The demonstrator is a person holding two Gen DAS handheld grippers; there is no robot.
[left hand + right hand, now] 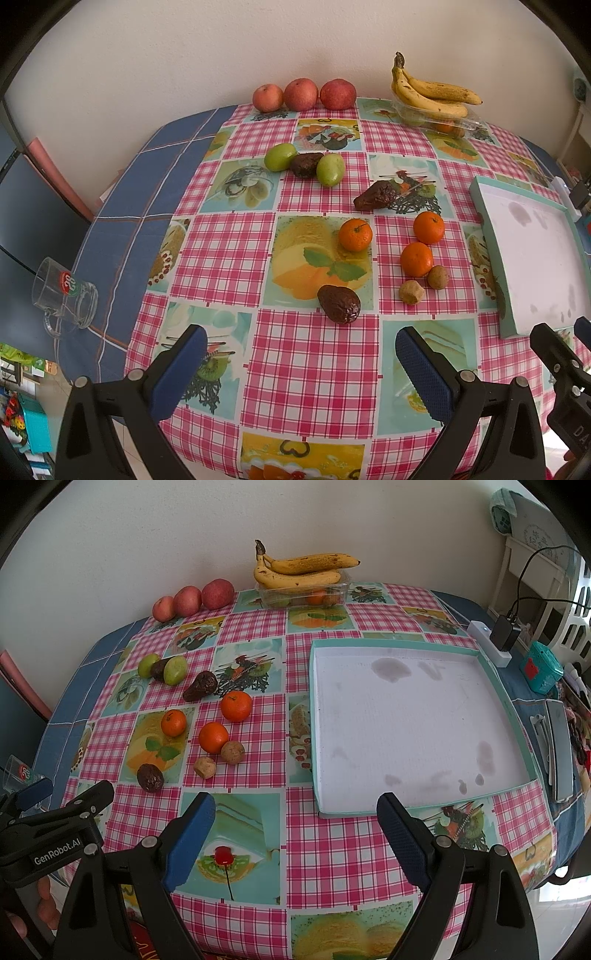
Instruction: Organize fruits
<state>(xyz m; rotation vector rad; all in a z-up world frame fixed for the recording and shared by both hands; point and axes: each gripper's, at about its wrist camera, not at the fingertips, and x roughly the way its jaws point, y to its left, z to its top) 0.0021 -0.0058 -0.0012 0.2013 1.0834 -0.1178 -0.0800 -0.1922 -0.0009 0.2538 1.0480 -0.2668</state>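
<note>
Hovering low over the near edge of the desk [310, 369], which is covered by a pink-checked oilcloth with fruit pictures, the left claw [301, 373] has its blue-padded fingers spread wide with nothing between them, and the right claw [295, 843] beside it is likewise agape and empty. Fruit lies scattered on the cloth: three orange mandarins [355, 235] in a loose group, two small tan round fruits [411, 292] just beside the nearest mandarin, and a wrinkled dark brown avocado [339, 305] closest to the left claw. Farther back, two green oval fruits [330, 169] touch another dark avocado between them, and a third dark shrivelled fruit [375, 197] lies near them. Three red apples [301, 94] sit in a row against the wall. A bunch of spotted yellow bananas [301, 568] rests on a clear plastic punnet [304, 594]. On the right, the shallow white tray with a teal rim [406, 716] holds no fruit.
</note>
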